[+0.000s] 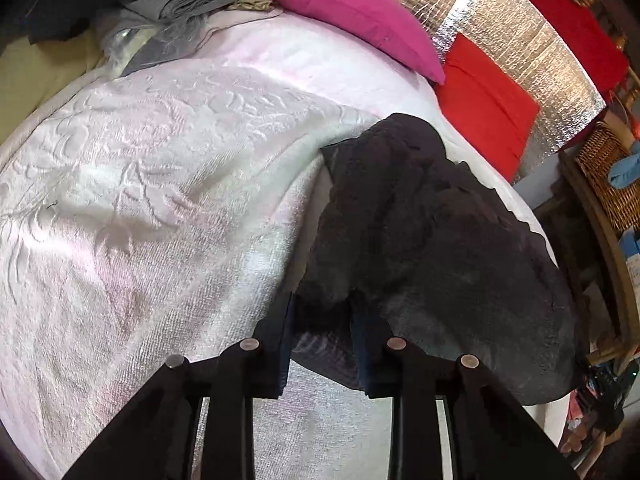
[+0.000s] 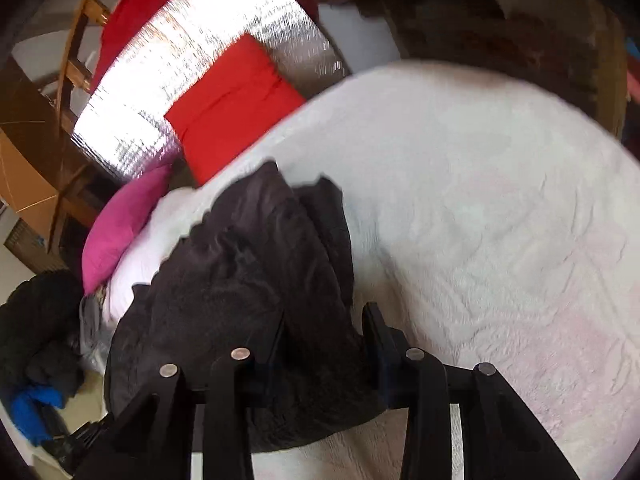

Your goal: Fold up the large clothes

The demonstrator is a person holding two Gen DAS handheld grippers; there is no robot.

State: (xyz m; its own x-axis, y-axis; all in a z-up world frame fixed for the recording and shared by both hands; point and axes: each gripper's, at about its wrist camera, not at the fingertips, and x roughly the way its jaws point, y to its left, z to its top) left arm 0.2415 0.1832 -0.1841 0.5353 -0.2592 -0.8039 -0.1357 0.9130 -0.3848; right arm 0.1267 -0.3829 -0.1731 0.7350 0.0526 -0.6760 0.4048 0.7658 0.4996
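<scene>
Pale pink embossed bedspread (image 1: 140,184) carries crumpled dark charcoal fleece garment (image 1: 420,232) at three o'clock. Left gripper (image 1: 322,320) pinches hem; right gripper (image 2: 324,332) pinches bunched cloth. Risk: thick folds slipping, fold skewing.

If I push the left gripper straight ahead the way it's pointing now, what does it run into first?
Most likely the dark garment: its near edge already lies bunched between the left gripper jaws. Beyond it is only the white bedspread. Depth is hard to judge through the fisheye, so whether the pads are pressing on the cloth is unclear.
</scene>
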